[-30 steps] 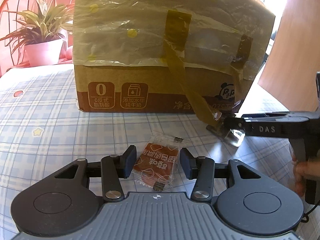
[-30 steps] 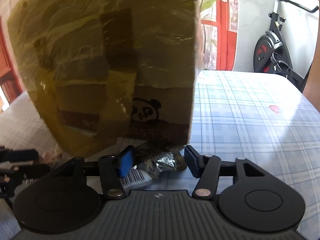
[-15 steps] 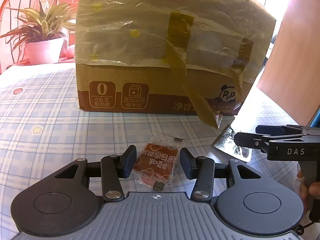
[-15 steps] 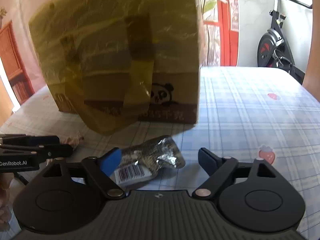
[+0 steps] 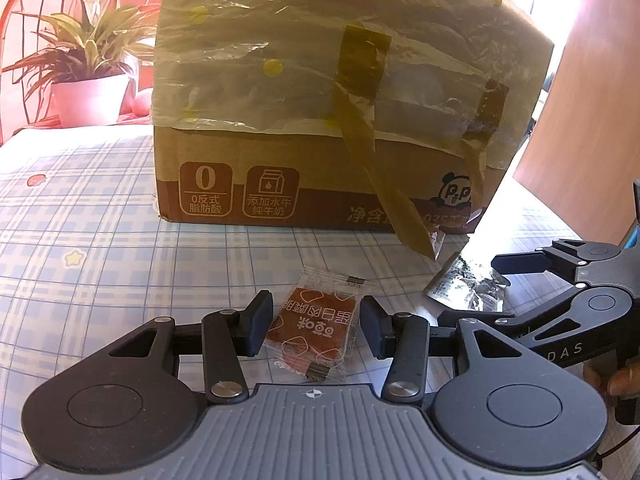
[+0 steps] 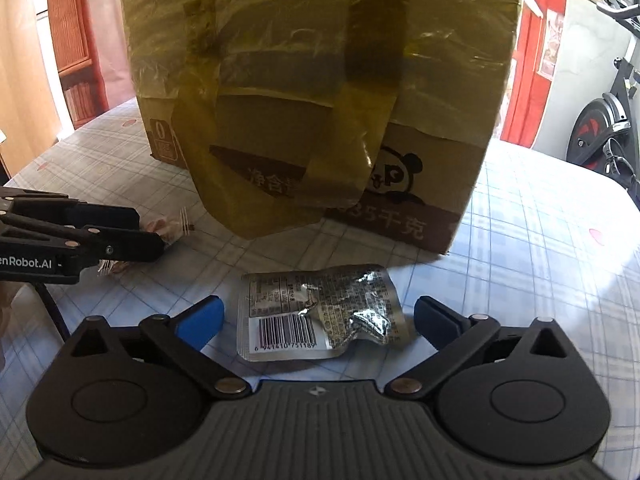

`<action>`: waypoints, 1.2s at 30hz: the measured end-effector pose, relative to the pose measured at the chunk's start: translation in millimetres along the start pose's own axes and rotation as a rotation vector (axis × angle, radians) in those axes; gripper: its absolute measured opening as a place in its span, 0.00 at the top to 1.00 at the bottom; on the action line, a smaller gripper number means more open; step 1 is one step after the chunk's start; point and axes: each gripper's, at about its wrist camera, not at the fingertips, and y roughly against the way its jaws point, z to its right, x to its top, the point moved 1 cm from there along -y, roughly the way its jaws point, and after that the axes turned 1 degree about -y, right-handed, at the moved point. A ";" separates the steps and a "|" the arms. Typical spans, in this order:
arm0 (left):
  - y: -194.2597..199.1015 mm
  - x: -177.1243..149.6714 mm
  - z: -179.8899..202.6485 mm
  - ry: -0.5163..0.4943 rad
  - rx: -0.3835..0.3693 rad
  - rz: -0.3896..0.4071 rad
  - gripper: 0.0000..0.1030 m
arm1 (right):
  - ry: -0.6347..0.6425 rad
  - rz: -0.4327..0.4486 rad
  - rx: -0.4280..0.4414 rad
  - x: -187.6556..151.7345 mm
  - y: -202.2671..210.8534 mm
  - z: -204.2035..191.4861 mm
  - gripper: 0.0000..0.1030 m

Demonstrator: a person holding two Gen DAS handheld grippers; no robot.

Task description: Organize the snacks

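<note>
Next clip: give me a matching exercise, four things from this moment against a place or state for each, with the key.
Things:
1. silver foil packet
2. brown snack packet
3. cardboard box
4. potted plant

Places or states:
A. stands on the checked tablecloth, top wrapped in plastic film
B. lies flat between the wide-open right gripper pads, barcode up
C. behind the table's far edge, left of the box
D. sits between the left gripper pads, which stand narrowly apart

Pairs: 1-B, 2-D, 3-A, 4-C
</note>
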 end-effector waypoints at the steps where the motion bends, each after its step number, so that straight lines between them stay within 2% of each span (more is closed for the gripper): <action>1: 0.1 0.0 0.2 -0.001 0.001 0.000 0.51 | -0.002 0.002 0.002 -0.3 0.5 1.0 0.00; 25: 0.3 -0.1 1.4 -0.010 0.006 0.002 0.51 | -0.010 0.023 0.006 -4.3 3.5 3.0 0.00; 28: 0.3 -0.1 1.7 -0.010 0.007 0.002 0.51 | -0.015 0.035 0.007 -4.5 5.1 4.1 0.04; 32: 0.2 -0.1 1.7 -0.011 0.007 0.002 0.51 | -0.035 0.059 0.006 -5.2 9.2 8.1 0.15; 36: 0.1 -0.1 2.2 -0.012 0.008 0.002 0.51 | -0.040 0.067 0.005 -4.7 10.6 8.8 0.18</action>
